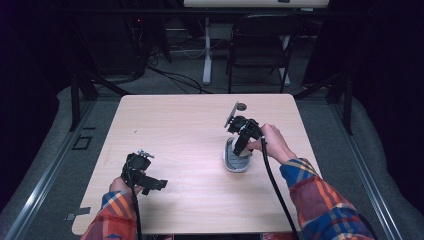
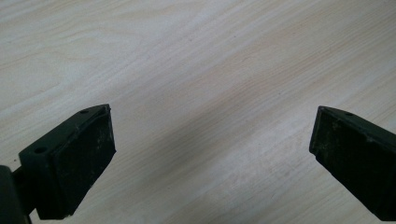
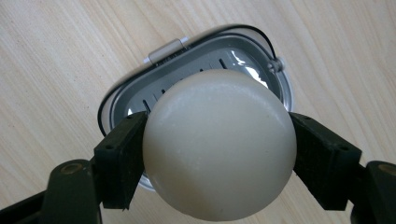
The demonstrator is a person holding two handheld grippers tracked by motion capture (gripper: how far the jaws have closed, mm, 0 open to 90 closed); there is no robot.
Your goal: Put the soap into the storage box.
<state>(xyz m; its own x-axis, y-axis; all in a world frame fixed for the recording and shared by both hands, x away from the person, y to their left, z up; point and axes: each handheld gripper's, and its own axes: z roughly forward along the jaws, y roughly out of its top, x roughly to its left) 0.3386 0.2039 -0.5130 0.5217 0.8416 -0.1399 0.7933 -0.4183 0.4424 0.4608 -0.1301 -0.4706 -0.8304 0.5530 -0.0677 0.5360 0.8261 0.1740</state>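
Observation:
A round cream-white soap bar sits clamped between the black jaws of my right gripper, just above an oval grey soap dish with slots in its floor. From above, the right gripper hangs over the soap dish right of the table's middle, and the soap bar itself is hidden there by the gripper. My left gripper rests low near the front left of the table. Its jaws stand wide open over bare wood.
The light wooden table has a small round hole near its far edge. A dark folding chair and a white desk leg stand beyond the table. Cables trail from both grippers toward the person's plaid sleeves.

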